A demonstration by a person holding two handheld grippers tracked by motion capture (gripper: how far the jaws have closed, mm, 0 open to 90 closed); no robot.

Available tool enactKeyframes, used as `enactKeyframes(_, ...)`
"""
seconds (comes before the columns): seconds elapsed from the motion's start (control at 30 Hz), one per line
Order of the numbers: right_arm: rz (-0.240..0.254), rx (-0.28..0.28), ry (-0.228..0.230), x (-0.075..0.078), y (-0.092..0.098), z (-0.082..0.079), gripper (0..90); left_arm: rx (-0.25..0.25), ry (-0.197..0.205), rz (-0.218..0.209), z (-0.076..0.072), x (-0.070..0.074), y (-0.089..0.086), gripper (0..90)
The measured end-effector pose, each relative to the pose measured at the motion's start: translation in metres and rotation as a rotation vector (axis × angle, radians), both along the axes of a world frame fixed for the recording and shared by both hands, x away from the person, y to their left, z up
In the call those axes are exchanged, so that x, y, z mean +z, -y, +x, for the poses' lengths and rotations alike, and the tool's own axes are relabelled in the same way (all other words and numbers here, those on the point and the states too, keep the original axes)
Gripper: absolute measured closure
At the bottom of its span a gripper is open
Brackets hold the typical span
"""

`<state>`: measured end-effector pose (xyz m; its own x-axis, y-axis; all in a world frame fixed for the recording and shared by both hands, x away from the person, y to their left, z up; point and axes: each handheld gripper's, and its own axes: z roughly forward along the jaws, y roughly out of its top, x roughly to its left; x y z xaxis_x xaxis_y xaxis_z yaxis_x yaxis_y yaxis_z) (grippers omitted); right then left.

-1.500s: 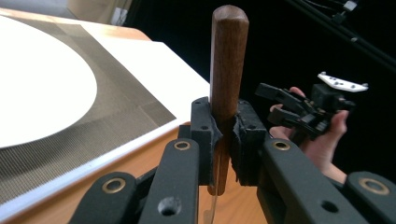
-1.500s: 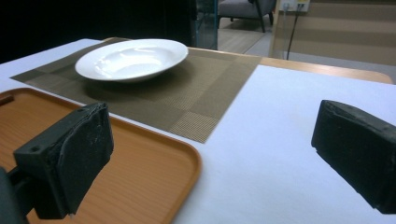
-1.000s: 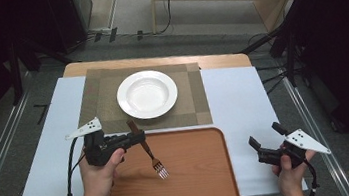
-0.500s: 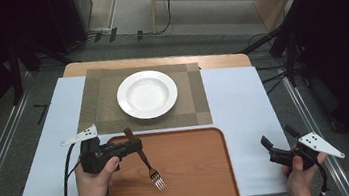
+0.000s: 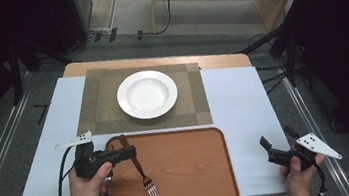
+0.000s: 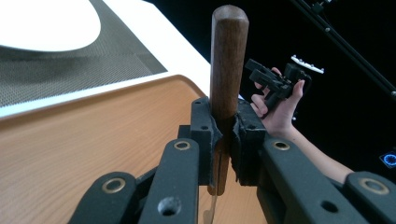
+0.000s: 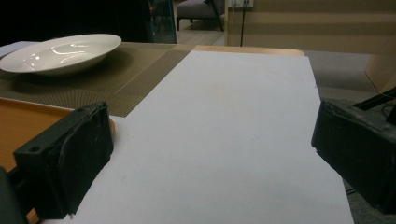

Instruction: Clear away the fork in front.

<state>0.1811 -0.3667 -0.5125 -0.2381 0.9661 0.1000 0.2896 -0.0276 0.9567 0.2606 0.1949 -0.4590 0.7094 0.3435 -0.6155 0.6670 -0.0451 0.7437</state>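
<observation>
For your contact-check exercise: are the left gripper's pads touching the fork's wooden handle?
Touching. In the left gripper view, the left gripper has both pads pressed against the fork handle, no gap showing.

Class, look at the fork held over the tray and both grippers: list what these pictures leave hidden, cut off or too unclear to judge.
1. Fork: in the left gripper view its tines are cut off by the bottom edge, behind the left gripper.
2. High view: whether the tines touch the tray cannot be told.
3. Something slim beside the left hand: too blurred to identify.
4. Right gripper: small in the high view; its own view shows open jaws.
</observation>
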Motion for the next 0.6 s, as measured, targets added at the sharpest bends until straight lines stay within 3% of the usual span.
enactKeyframes(0.6,0.002,0.003,0.000,-0.001,0.001,0.000,0.0,-0.030,-0.087,0.025,0.010,-0.019,0.000,79.7)
